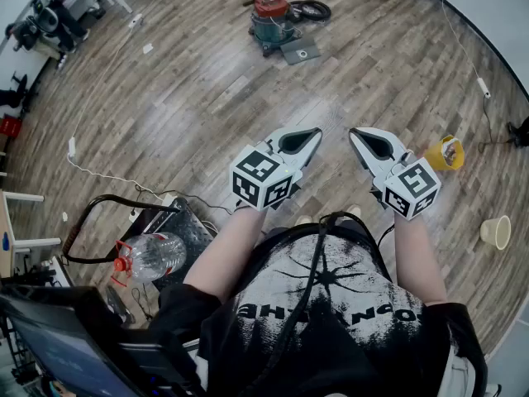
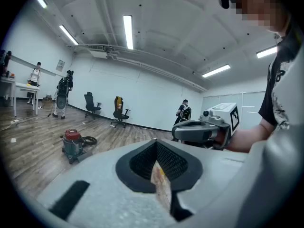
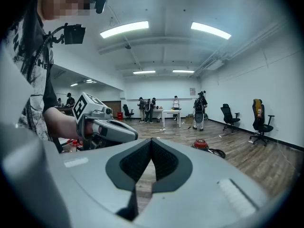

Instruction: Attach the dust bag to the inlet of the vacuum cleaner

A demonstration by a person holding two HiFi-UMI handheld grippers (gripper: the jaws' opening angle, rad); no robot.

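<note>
Stretching across the whole room is a floor (image 1: 207,98) of grey-brown wood planks, bare but for a few scattered things, under white walls and a white ceiling with long strip lights (image 2: 128,30). The vacuum cleaner (image 1: 271,19), a teal drum with a red top, stands on the planks well away from the person, its black hose (image 1: 310,10) coiled just beside it. The flat grey dust bag (image 1: 299,52), with a round opening in its face, lies on the floor touching the vacuum cleaner's near side, not on the inlet. Well apart from the vacuum cleaner, close to the person's body, the left gripper (image 1: 316,132) and the right gripper (image 1: 354,132) are held side by side above the floor, each clenched with nothing between its jaws. Further from the vacuum cleaner, off to the right gripper's side, lie a yellow cup (image 1: 445,153) and a beige cup (image 1: 496,231). A thin white cable (image 1: 99,172) trails over the planks on the left gripper's side. Beyond the vacuum cleaner, two office chairs (image 2: 91,108) stand by the wall. The marker cubes carry only black-and-white square patterns. The pale print on the person's black shirt (image 1: 331,304) includes letters, too distorted to read; no brand shows on the vacuum cleaner.
</note>
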